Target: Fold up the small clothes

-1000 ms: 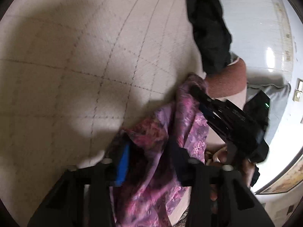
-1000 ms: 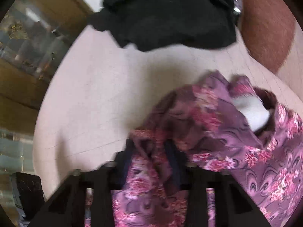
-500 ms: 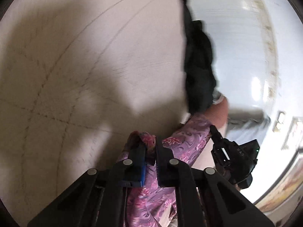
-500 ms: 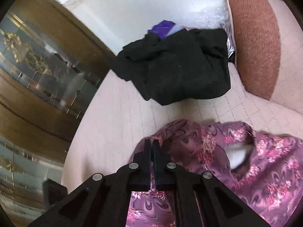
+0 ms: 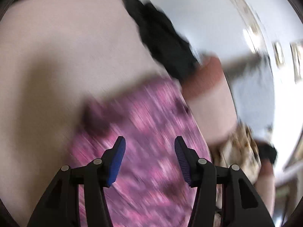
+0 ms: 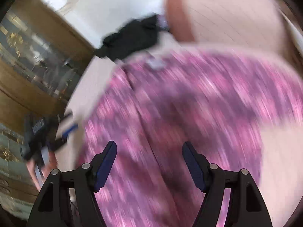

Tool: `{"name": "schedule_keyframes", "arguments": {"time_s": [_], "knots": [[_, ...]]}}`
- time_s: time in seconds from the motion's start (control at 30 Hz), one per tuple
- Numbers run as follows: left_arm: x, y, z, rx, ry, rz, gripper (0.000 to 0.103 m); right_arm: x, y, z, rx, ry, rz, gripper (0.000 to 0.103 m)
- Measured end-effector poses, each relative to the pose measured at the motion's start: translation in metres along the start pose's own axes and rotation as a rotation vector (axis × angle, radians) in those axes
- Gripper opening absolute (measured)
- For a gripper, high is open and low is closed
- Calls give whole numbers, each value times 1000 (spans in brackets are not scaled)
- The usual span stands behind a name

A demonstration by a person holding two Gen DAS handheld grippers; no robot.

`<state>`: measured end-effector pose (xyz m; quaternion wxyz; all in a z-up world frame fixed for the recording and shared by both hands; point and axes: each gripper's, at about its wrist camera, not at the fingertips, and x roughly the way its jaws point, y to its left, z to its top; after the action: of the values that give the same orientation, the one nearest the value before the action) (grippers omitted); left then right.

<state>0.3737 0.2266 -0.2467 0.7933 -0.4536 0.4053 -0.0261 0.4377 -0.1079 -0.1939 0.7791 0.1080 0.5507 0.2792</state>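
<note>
Lying motion-blurred on the bed (image 5: 56,56), pink floral garment (image 5: 144,132).

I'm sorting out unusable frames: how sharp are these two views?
Left wrist: the pink floral garment and black clothing are streaked with motion blur, while the open left gripper stays crisp. Right wrist: same diagonal smear, open right gripper sharp; fisheye bending at the edges.

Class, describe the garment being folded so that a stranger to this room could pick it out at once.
Start at the pale quilted bed surface. A garment lies spread on it, under the open left gripper and open right gripper. It is pink and purple with a busy pattern, unlike the plain black clothing heaped beyond it by the rust-brown cushion.
</note>
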Motion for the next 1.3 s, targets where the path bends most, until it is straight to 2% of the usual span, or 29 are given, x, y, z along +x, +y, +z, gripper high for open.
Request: {"name": "schedule_keyframes", "arguments": {"time_s": [0.07,0.13,0.23,0.27,0.3,0.33,0.4,0.47,0.53,0.67,0.7,0.8,0.83,0.87,0.93,0.97,1.03,1.1,1.17,1.3], "knots": [[6,-16,-19,31,60,-17,52,-18,-38,-49,104,0,-11,77],[8,-27,-48,68,112,-9,54,-22,-64,-79,167,9,4,77],[10,-19,-90,94,175,65,54,-24,-84,-97,233,-17,16,77],[8,-13,-96,96,177,81,54,-19,-88,-98,273,-19,50,77],[10,-9,-100,94,177,112,54,-13,-86,-100,293,-6,75,67],[8,-1,-101,80,178,165,53,-4,-83,-101,314,10,68,41],[-4,10,-103,69,179,203,53,-1,-68,-104,311,25,67,10],[-23,12,-102,90,155,226,53,-14,-50,-109,328,10,86,10],[-46,6,-106,113,120,241,54,-41,-33,-119,397,-18,202,10],[-68,-4,-122,126,133,214,54,-77,-13,-147,507,-43,416,10],[-69,-7,-128,146,141,219,54,-76,-11,-154,532,-36,429,10],[-61,-11,-142,169,166,253,54,-52,-12,-178,558,8,353,15],[-59,-10,-145,165,177,253,54,-36,-19,-189,569,50,296,23],[-58,-11,-149,161,194,250,54,-22,-26,-198,586,90,248,27],[-54,-20,-158,181,206,247,54,-15,-40,-214,619,100,225,37],[-55,-26,-161,197,204,247,54,-21,-44,-218,620,82,245,42],[-52,-42,-171,246,200,245,54,-45,-45,-215,567,4,262,78],[-48,-57,-179,281,205,233,54,-79,-44,-208,463,-96,204,82],[-42,-76,-189,322,205,210,54,-114,-43,-199,343,-189,96,86],[-24,-121,-203,407,183,170,62,-166,-60,-183,243,-360,-62,91]]}}
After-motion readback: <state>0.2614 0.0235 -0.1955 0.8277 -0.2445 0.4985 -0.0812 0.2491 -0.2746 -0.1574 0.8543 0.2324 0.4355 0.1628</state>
